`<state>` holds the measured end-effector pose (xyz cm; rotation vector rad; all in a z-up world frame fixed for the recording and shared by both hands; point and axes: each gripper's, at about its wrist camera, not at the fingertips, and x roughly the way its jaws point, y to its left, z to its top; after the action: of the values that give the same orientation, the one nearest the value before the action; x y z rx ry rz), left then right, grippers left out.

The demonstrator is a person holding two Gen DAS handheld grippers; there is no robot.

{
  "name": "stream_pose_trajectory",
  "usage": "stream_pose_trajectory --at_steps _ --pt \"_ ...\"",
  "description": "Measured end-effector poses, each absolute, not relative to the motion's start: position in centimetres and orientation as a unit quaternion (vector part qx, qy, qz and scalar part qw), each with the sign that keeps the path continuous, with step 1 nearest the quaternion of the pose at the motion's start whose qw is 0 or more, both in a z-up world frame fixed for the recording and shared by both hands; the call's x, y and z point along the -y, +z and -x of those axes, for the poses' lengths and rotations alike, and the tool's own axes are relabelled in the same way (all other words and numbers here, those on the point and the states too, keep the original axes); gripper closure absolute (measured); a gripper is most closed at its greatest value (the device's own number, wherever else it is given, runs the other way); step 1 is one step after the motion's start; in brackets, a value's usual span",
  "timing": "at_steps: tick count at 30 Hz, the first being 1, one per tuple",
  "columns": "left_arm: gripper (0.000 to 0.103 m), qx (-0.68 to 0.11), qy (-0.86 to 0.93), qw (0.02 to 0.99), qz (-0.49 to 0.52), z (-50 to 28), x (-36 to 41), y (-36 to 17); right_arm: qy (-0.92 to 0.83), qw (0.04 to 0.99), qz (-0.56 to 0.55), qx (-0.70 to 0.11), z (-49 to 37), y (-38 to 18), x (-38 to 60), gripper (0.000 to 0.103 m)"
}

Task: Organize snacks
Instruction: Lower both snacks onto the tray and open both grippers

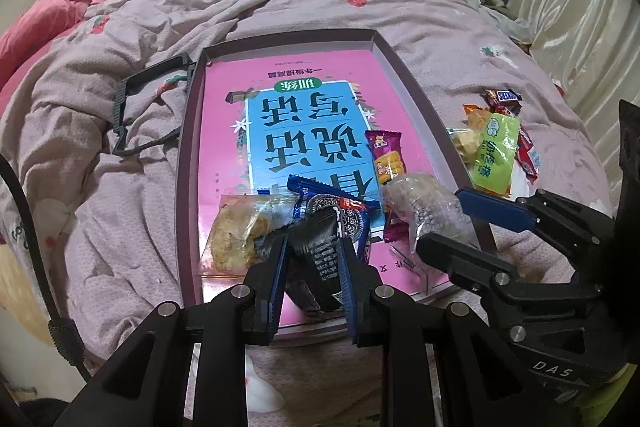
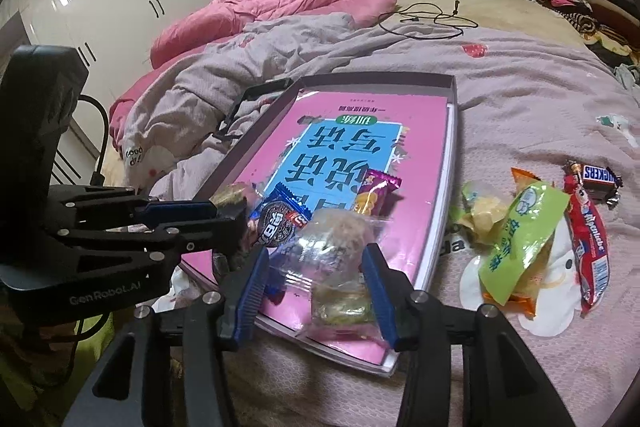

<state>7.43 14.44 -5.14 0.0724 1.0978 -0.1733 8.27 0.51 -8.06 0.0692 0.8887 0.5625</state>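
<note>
Left wrist view shows the left gripper [image 1: 314, 247] clamped on the blue crinkly Oreo cookie packet [image 1: 334, 217], which sits inside the shallow mauve cardboard tray [image 1: 386, 41] at its near end, on the pink book cover lining the tray. Just beside it on the same near end lies a clear plastic bag of grainy puffed snack [image 2: 334, 239], with the right gripper [image 2: 316, 281] straddling it; its blue pads stand slightly off the film, so it is parted, not pinching. Both packs look light, soft and slippery, and the cookies inside are likely to crack under a hard squeeze. A hold across the crimped end seam seems safest. Outside the tray's right wall, a loose pile including a long green foil packet [image 2: 520, 227] waits on the bedspread
</note>
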Motion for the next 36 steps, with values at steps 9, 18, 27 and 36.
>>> stream_pose_trajectory --at_steps 9,18,27,36 --pt "0.071 -0.518 -0.078 0.851 -0.037 -7.4 -14.3 -4.8 0.262 0.871 -0.037 -0.414 -8.2 -7.4 0.1 0.052" --pt "0.05 -0.512 -0.072 0.855 -0.038 -7.4 -14.3 -4.0 0.256 0.876 -0.041 -0.407 -8.0 -7.0 0.8 0.05" --pt "0.035 -0.501 -0.07 0.862 -0.04 -7.4 -14.0 -3.0 0.249 0.882 -0.046 -0.397 -8.0 -6.3 1.6 0.046" --pt "0.027 -0.49 -0.07 0.868 -0.042 -7.3 -13.5 -2.0 0.24 0.89 -0.051 -0.385 -7.9 -5.7 2.5 0.044"
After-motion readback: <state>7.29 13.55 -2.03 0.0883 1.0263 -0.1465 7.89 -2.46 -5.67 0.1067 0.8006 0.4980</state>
